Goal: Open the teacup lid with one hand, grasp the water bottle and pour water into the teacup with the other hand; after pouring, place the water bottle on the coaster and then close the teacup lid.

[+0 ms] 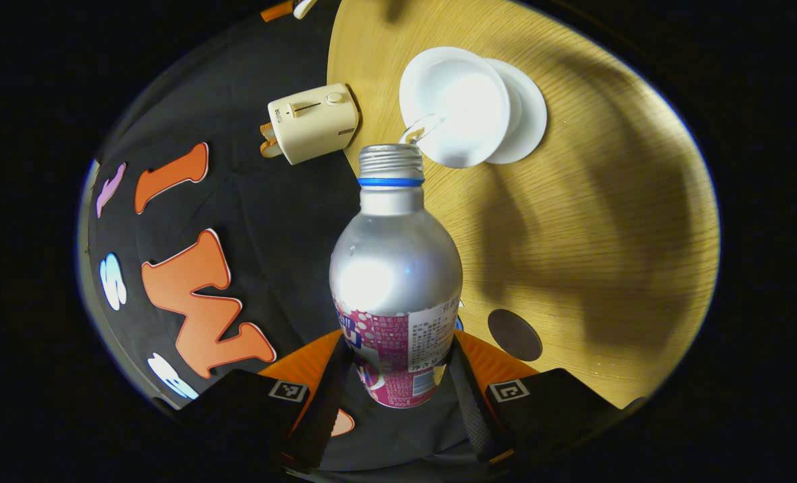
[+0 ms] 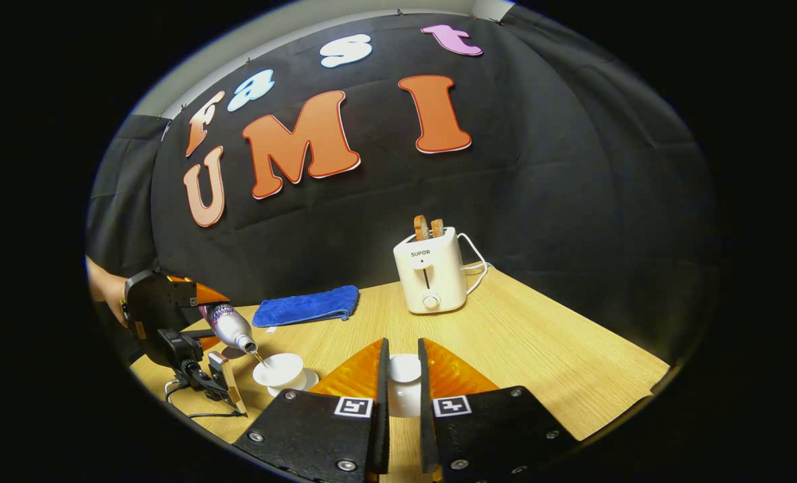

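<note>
A pale wooden table [image 2: 539, 349] stands against the black cloth wall [image 2: 573, 188]; a cream toaster [image 2: 431, 272] sits near it; a blue towel [image 2: 306, 305] lies left of the toaster.

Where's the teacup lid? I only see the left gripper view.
Observer: The round white ceramic lid is clamped between the fingers of the right claw.
Operator: Anything behind the cup?
Observer: A folded blue towel lies on the wooden table, beyond the white teacup that the silver aluminium bottle is pouring into, and apart from it.
</note>
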Tool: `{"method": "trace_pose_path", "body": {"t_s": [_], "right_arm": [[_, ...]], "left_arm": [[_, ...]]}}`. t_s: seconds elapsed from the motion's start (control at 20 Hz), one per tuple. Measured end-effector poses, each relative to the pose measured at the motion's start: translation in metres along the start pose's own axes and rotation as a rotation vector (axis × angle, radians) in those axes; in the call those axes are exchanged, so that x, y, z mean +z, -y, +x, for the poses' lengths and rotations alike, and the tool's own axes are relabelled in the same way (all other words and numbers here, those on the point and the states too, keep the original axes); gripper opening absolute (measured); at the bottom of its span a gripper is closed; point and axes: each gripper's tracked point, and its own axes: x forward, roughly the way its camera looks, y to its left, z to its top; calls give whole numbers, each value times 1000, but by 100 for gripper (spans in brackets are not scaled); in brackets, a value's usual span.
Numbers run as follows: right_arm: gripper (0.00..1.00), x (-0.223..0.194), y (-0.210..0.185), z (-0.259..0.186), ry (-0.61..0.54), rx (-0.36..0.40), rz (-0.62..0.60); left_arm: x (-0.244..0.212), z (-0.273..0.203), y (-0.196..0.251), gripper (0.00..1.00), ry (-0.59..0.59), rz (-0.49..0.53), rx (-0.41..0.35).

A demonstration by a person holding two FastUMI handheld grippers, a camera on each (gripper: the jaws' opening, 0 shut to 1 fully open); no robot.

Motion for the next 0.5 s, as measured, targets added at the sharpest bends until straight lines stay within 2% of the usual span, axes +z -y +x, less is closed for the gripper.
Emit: {"method": "trace_pose_path", "body": {"t_s": [0.5], "right_arm": [[18,3,4,-4,5,-12,1]], "left_arm": [[-9,-4,-25,83,-15,51,41]]}}
